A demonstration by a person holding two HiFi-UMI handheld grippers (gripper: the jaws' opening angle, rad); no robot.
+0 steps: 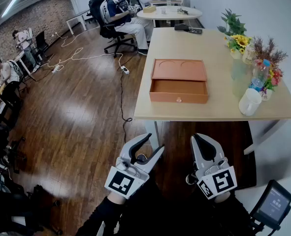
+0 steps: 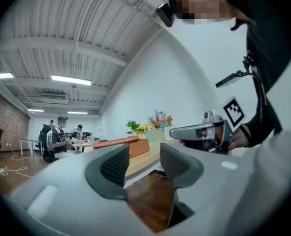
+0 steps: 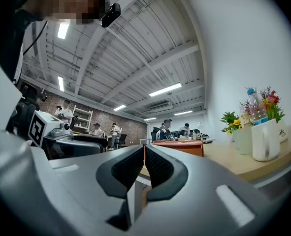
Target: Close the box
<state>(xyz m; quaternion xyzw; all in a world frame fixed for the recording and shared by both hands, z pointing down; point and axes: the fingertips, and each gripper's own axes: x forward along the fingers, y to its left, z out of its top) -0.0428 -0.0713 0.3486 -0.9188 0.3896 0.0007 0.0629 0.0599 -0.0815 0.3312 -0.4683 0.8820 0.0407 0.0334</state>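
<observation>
Box open on table. Left gripper slightly spread, empty. Right gripper pressed together, empty.

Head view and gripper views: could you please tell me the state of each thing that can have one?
Box: open, lid laid back flat behind the base.
Left gripper: jaws slightly apart, empty.
Right gripper: shut, empty.
Water bottle: upright, capped.
Mug: upright.
</observation>
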